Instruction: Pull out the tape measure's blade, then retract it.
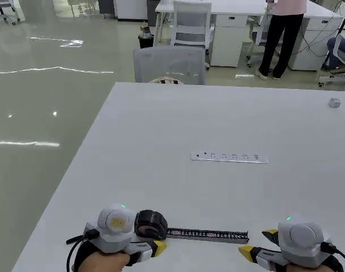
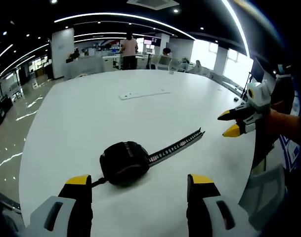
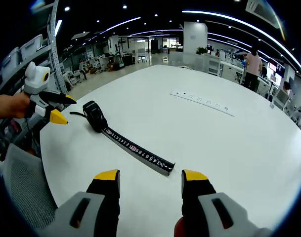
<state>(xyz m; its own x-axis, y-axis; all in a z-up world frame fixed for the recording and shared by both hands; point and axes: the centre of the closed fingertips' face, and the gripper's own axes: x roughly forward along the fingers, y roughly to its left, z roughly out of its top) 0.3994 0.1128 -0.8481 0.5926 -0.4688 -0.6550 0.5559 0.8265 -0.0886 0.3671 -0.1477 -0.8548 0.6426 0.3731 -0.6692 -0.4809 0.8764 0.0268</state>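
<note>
A black tape measure (image 1: 151,224) lies on the white table (image 1: 217,119) near its front edge. Its blade (image 1: 209,234) is drawn out flat to the right, and the blade's end (image 3: 167,169) rests on the table. My left gripper (image 1: 156,237) is open, with the case (image 2: 124,162) on the table just ahead of its yellow fingertips (image 2: 78,180). My right gripper (image 1: 258,242) is open too, and the blade's end lies just in front of its gap (image 3: 150,175), untouched. The left gripper view also shows the right gripper (image 2: 231,122), and the right gripper view shows the left gripper (image 3: 59,107).
A white power strip (image 1: 229,157) lies mid-table beyond the blade. A small grey object (image 1: 334,102) sits at the far right. A grey chair (image 1: 169,65) stands at the table's far end, and a person (image 1: 282,34) stands by desks beyond it. The table's left edge (image 1: 70,187) runs close to my left gripper.
</note>
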